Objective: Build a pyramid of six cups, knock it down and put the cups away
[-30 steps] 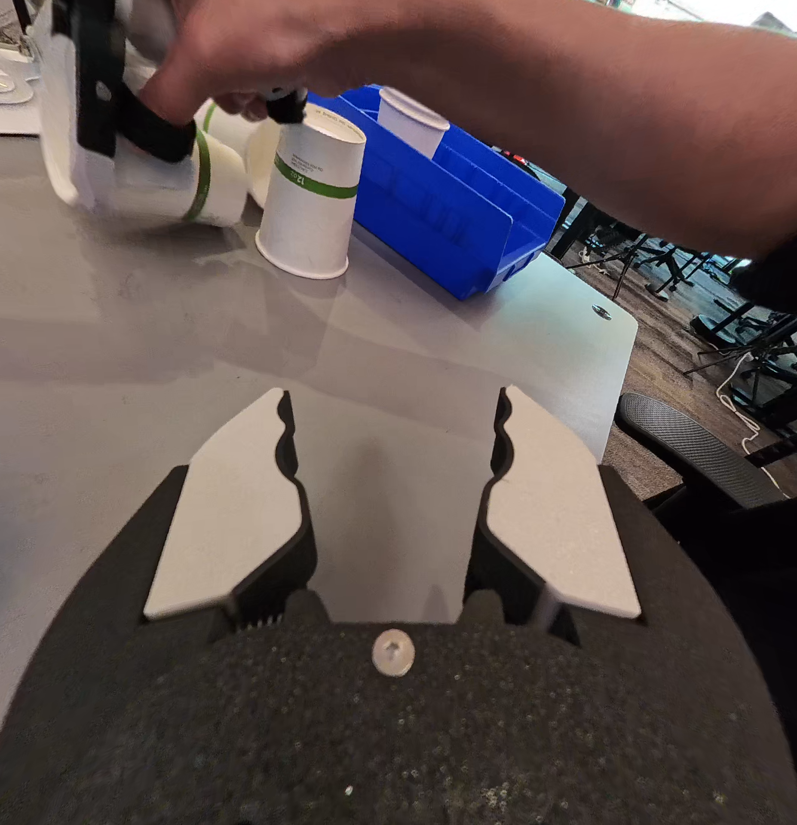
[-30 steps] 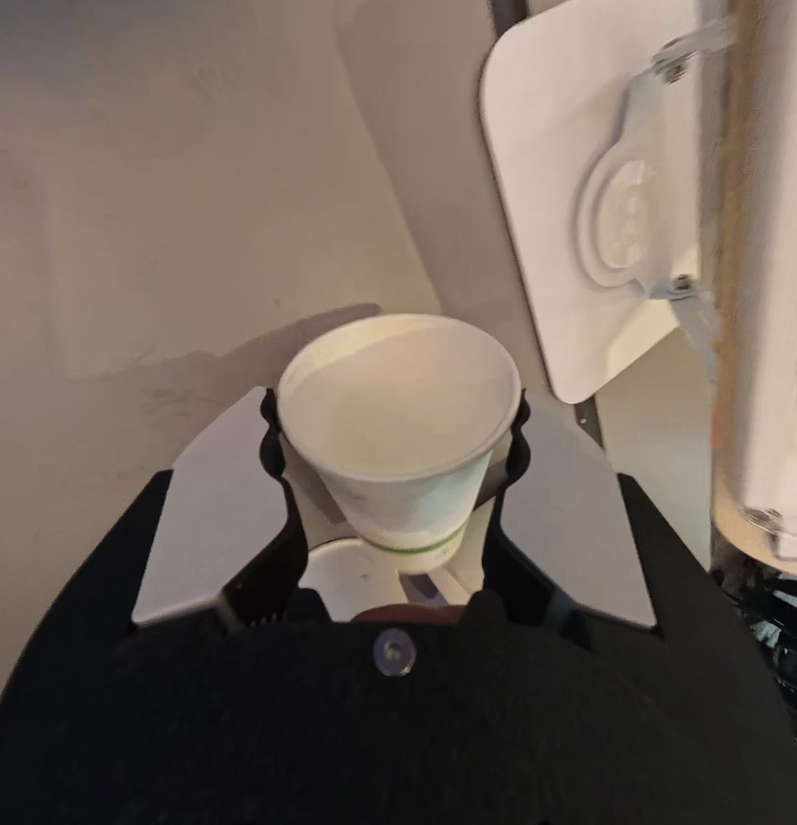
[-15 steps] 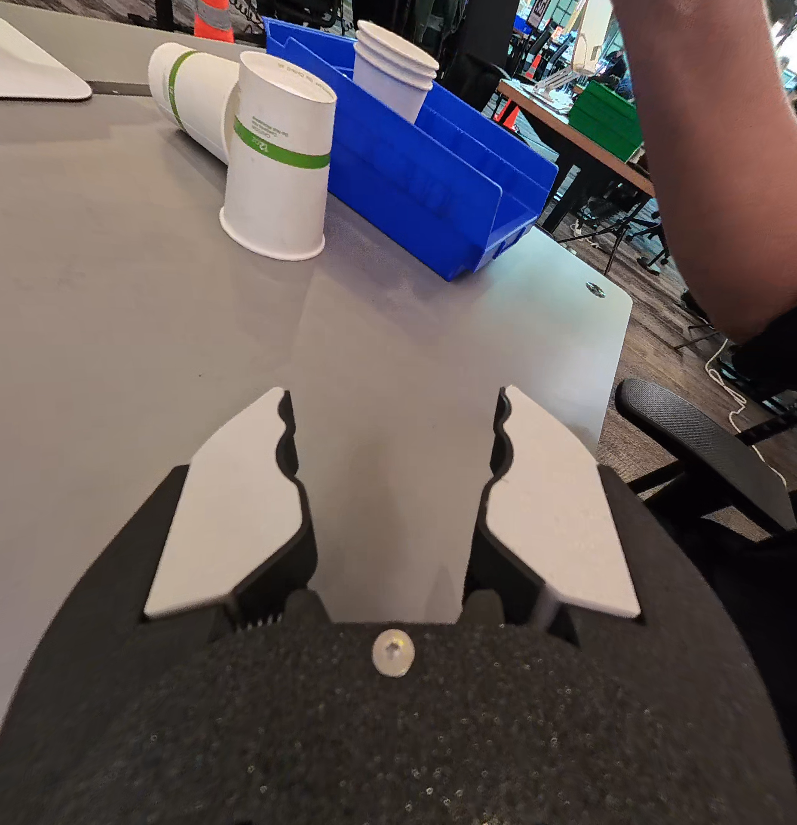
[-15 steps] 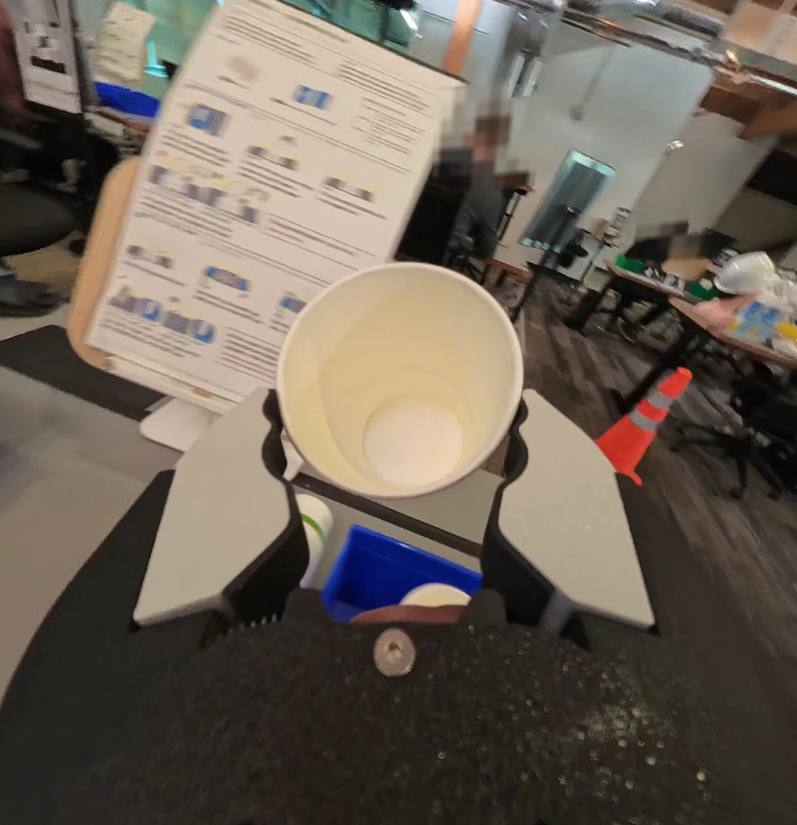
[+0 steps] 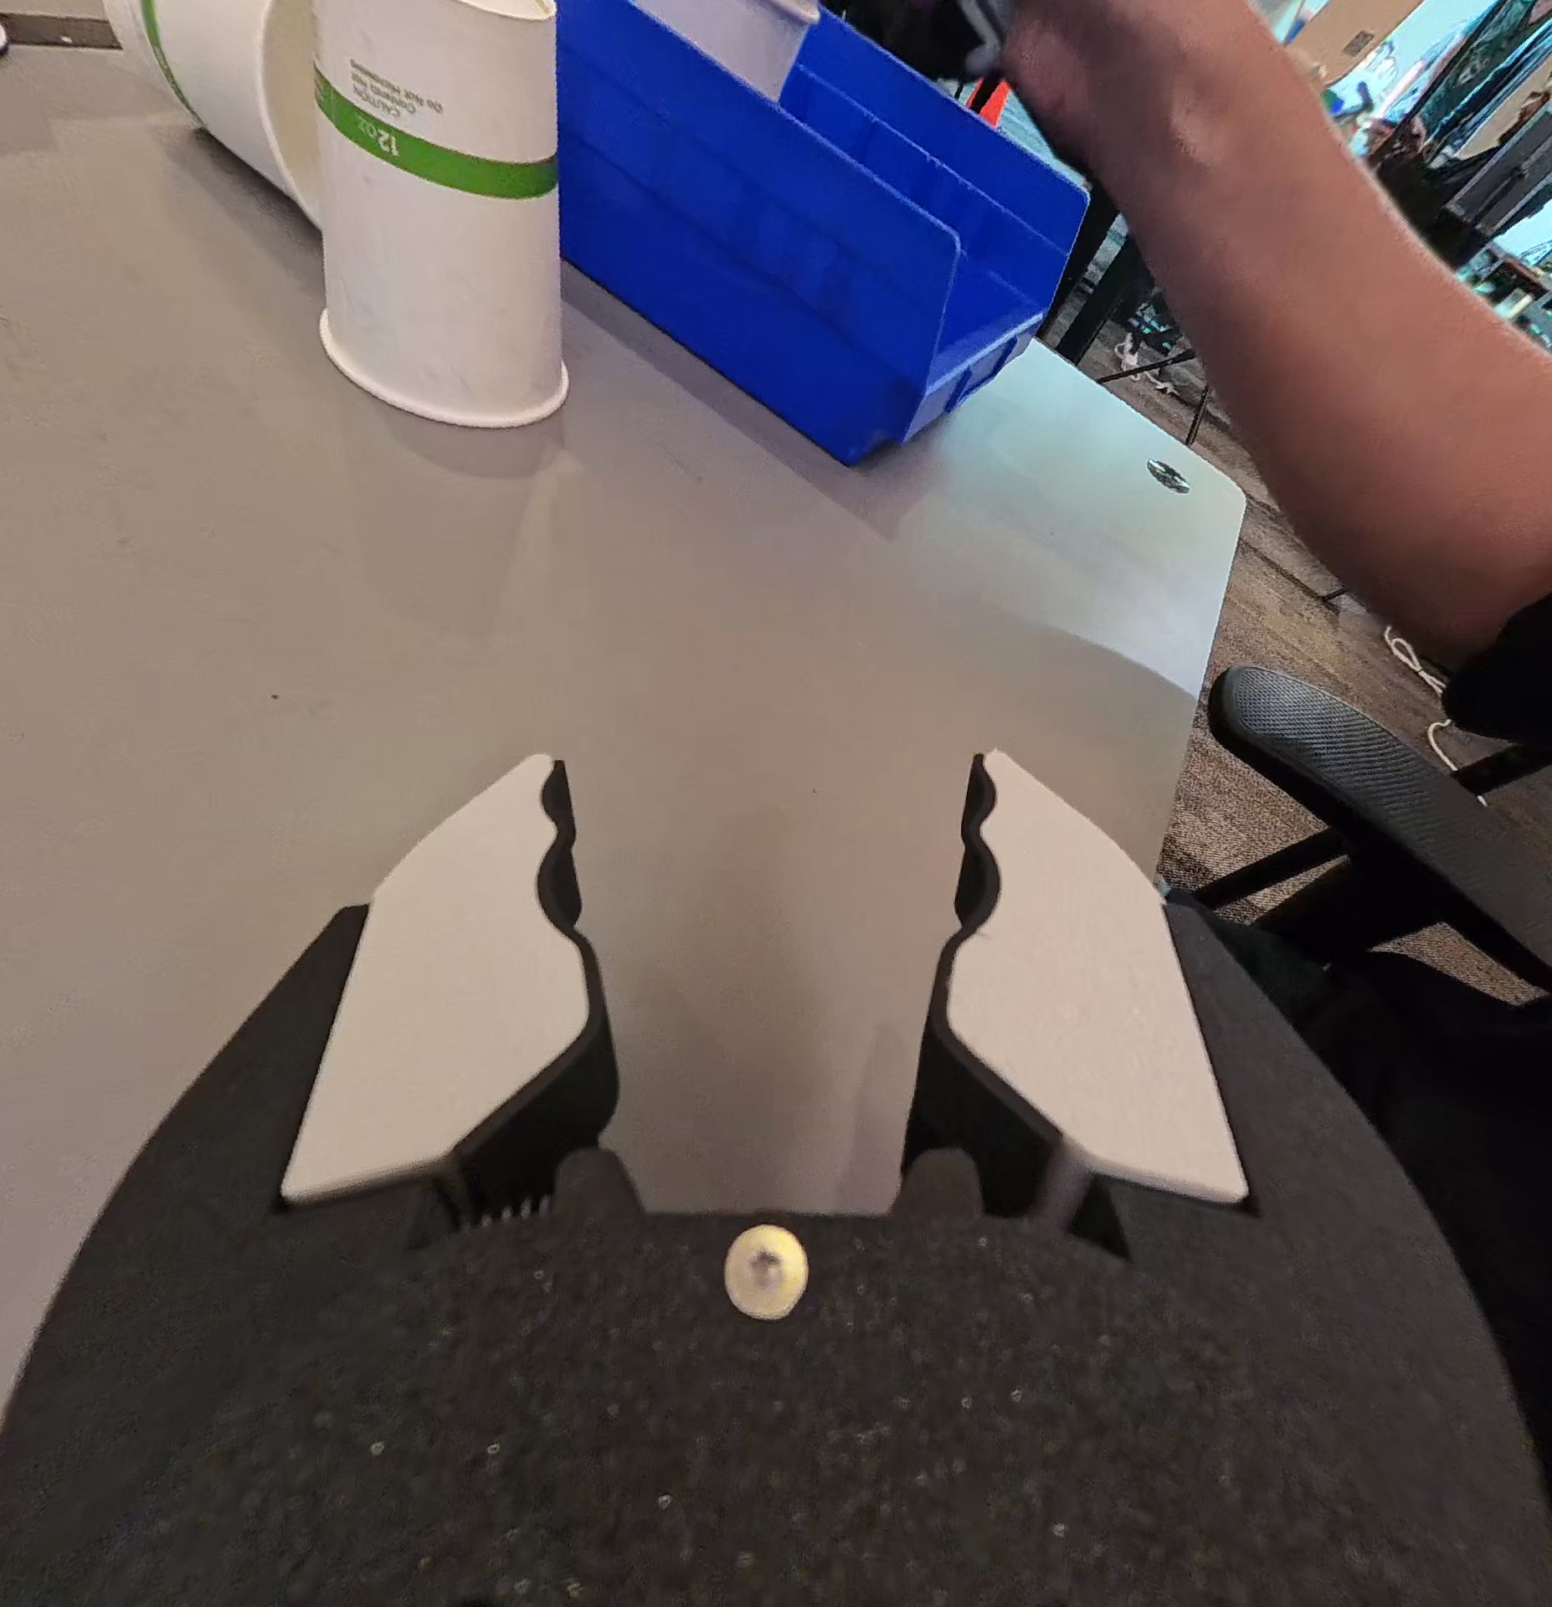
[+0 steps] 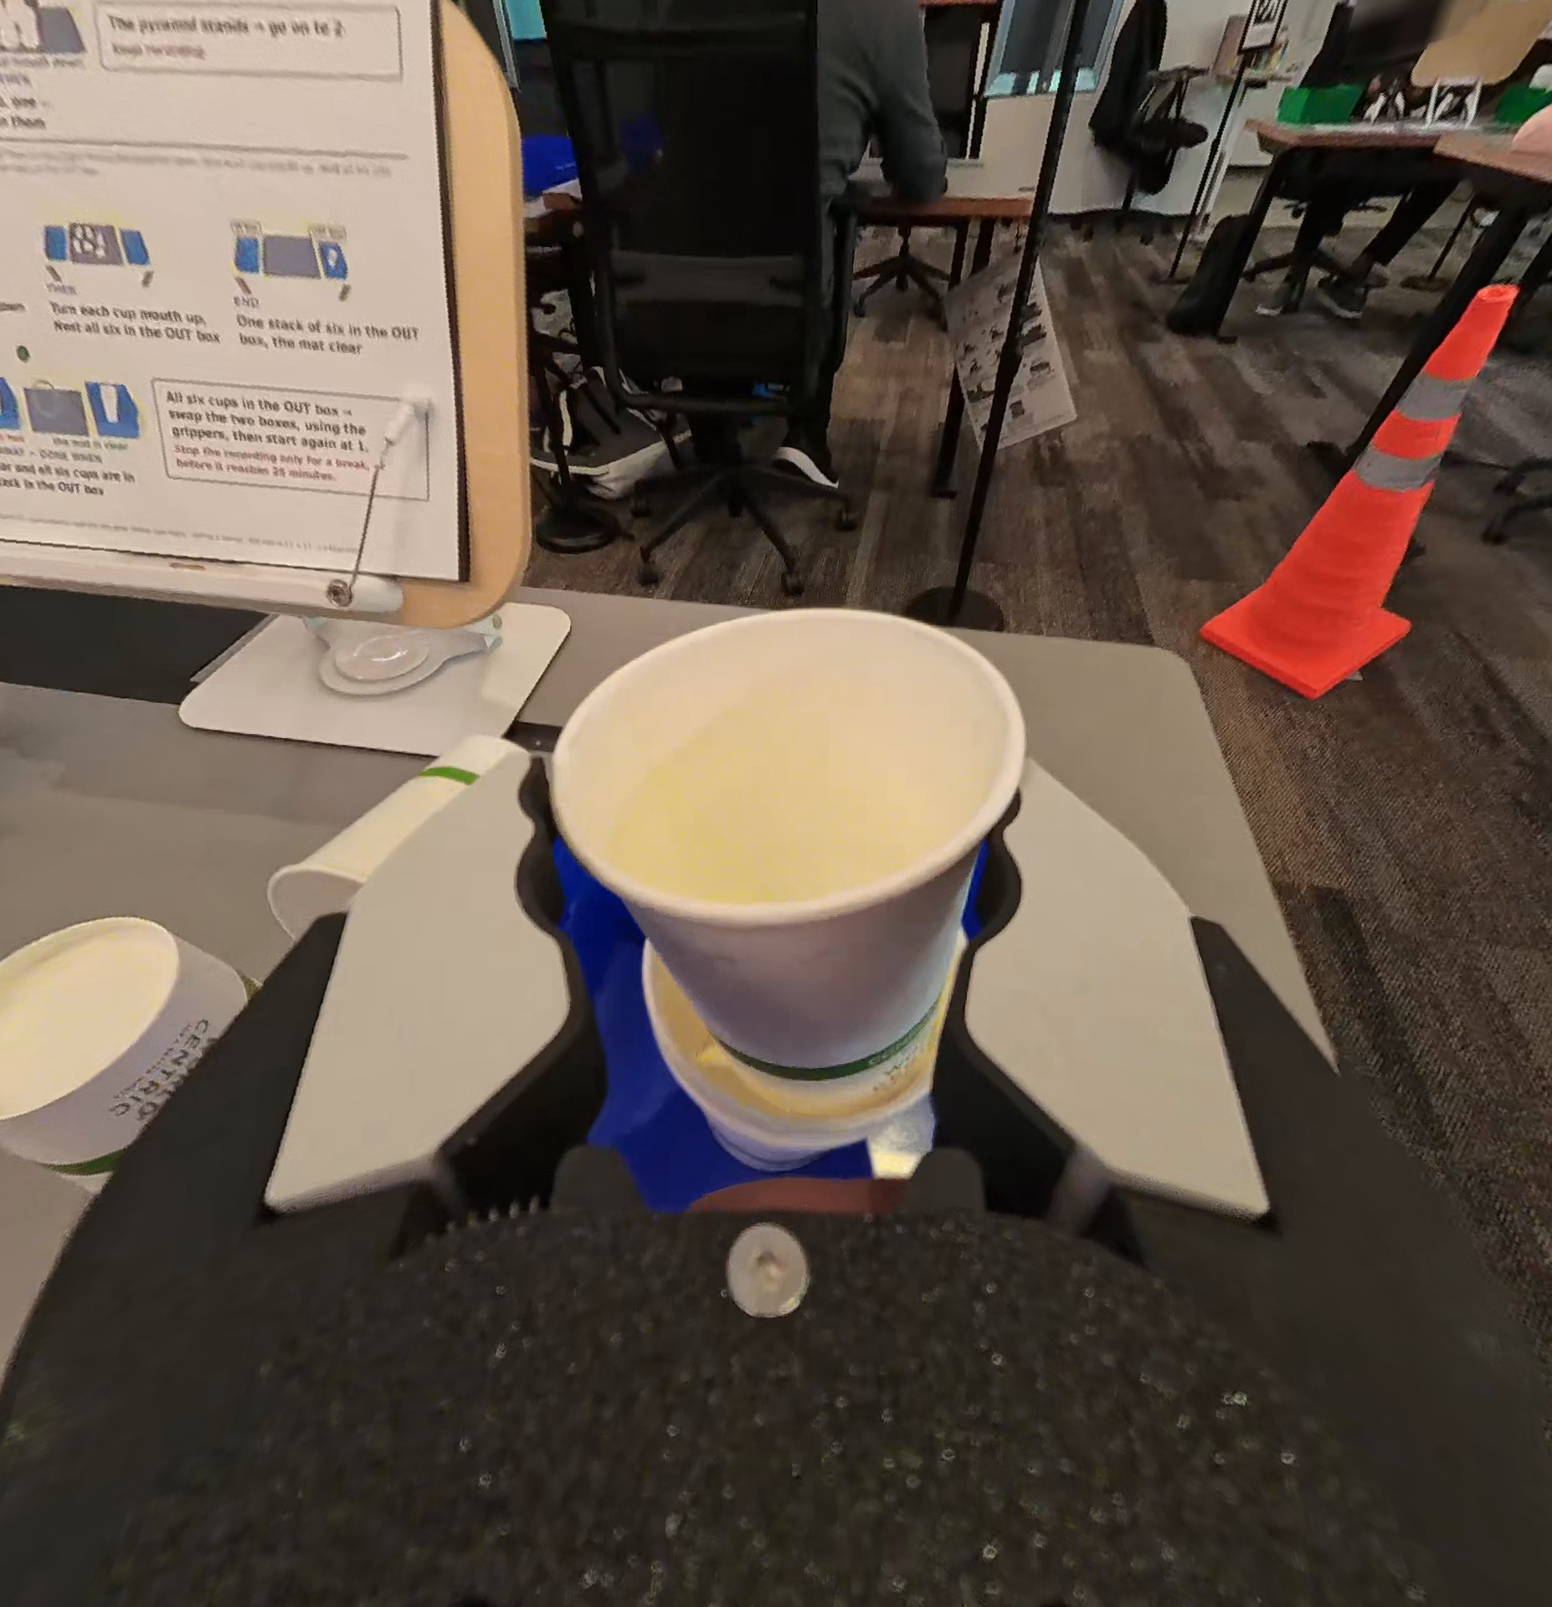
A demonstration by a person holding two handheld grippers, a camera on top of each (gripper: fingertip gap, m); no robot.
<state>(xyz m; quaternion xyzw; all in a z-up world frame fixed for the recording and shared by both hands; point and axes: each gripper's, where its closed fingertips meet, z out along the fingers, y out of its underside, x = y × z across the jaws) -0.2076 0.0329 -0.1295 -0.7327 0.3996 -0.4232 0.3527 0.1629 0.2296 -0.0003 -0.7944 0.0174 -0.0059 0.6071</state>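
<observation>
One cup (image 6: 781,835) is pinched mouth-up in the right tool (image 6: 768,878), right over the stack (image 6: 790,1104) in the blue bin (image 6: 633,1026), so we're in the put-away step and next it probably just needs lowering straight and letting go. Left tool (image 5: 768,856) hangs wide open and empty above the tabletop (image 5: 407,652). Two more to go: an upside-down cup (image 5: 438,217) and a tipped cup (image 5: 225,96) behind it, just beside the bin.
</observation>
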